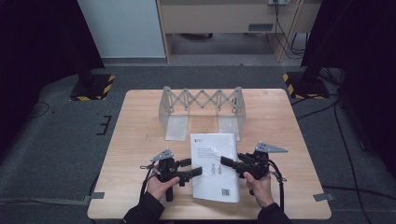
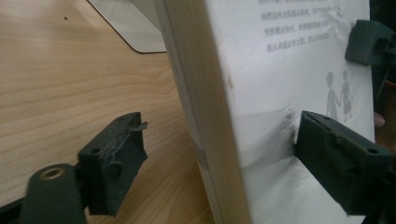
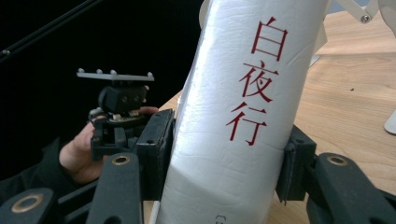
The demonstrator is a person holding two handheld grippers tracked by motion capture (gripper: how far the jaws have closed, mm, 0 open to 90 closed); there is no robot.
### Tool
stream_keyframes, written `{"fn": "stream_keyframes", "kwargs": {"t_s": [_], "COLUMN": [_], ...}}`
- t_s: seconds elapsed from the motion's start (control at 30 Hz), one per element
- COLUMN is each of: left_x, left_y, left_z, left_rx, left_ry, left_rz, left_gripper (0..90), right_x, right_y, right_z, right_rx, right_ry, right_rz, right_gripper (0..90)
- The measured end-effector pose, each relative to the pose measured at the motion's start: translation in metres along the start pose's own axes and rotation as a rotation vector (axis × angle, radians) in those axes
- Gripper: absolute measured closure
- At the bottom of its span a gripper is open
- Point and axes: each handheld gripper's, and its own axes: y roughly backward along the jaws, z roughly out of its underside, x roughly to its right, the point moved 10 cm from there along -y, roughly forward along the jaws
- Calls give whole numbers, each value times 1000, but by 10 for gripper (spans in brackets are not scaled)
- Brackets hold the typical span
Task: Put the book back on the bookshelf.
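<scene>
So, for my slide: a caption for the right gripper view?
Right gripper clamps the white book across its red-lettered spine.

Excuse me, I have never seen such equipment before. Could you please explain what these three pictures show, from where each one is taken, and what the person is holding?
There is no robot here. A person holds a hand tool with two black jaws in each hand: the left gripper and the right gripper. The high view looks down on a wooden table from above the person. Each of the other two pictures comes from a small camera riding on one gripper and looking along its jaws.

On the table lies a thick white book. Behind it stands a grey folding rack with crossed bars.

In the right gripper view, both jaws press on the book's spine, which bears red characters, so this gripper holds the book. In the left gripper view, one jaw touches the cover and the other stands apart over the table, so this gripper is open around the page edge.
</scene>
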Motion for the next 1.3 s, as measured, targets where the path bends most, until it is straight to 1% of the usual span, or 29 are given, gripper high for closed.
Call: {"fn": "stream_keyframes", "kwargs": {"t_s": [0.07, 0.1, 0.13, 0.17, 0.2, 0.23, 0.27, 0.3, 0.37, 0.4, 0.43, 0.47, 0.5, 0.6, 0.63, 0.67, 0.73, 0.9, 0.97, 1.0, 1.07, 1.1, 1.2, 1.3], "left_x": [-2, -2, -2, -1, 0, 4, 8, 12, 20, 22, 25, 27, 27, 28, 27, 27, 27, 26, 25, 25, 26, 27, 28, 28], "left_y": [-2, -3, -4, -5, -7, -9, -12, -15, -20, -22, -23, -23, -23, -23, -22, -21, -20, -18, -18, -18, -19, -20, -20, -19], "left_z": [1, 2, 5, 9, 16, 22, 27, 31, 37, 38, 37, 36, 35, 35, 35, 34, 34, 32, 30, 28, 24, 22, 18, 18], "left_rx": [4, 3, -13, -38, -76, -110, -135, -158, -182, -184, -178, -170, -171, -171, -172, -172, -171, -179, -167, -156, -129, -126, -109, -104], "left_ry": [11, 25, 17, 2, -24, -40, -52, -68, -84, -94, -95, -109, -114, -103, -103, -94, -88, -85, -70, -72, -90, -100, -106, -105], "left_rz": [15, 32, 45, 52, 62, 77, 90, 103, 132, 139, 148, 159, 156, 157, 156, 158, 158, 148, 146, 141, 130, 124, 117, 111], "left_gripper": [109, 99, 93, 78, 53, 35, 30, 28, 29, 33, 41, 63, 88, 98, 106, 115, 139, 166, 199, 223, 254, 265, 287, 306], "right_x": [0, 0, 1, 1, 1, 1, 2, 2, 3, 3, 4, 4, 5, 6, 6, 6, 6, 8, 9, 9, 9, 8, 4, 3], "right_y": [0, 1, 1, 1, 1, 1, 1, 1, 2, 2, 2, 3, 3, 3, 3, 3, 3, 2, 2, 2, 4, 5, 8, 8], "right_z": [0, 0, 1, 1, 1, 1, 1, 1, 1, 2, 2, 2, 2, 2, 3, 3, 3, 3, 3, 1, -4, -6, -11, -11], "right_rx": [0, 0, 0, 0, -1, 0, -1, 1, 6, 7, 7, 8, 9, 10, 9, 9, 6, 1, 4, 16, 45, 55, 69, 63], "right_ry": [-3, -3, -2, -1, -3, -3, -6, -9, -11, -14, -18, -19, -21, -23, -25, -26, -26, -23, -33, -41, -41, -34, 8, 16], "right_rz": [1, 1, 1, 1, 1, 1, 2, 1, -1, -2, 0, 0, 0, -1, -1, -3, -8, -6, -7, -8, -13, -17, -25, -25], "right_gripper": [478, 478, 478, 477, 477, 477, 477, 477, 477, 477, 477, 476, 476, 475, 474, 473, 470, 456, 455, 456, 462, 464, 466, 449]}}
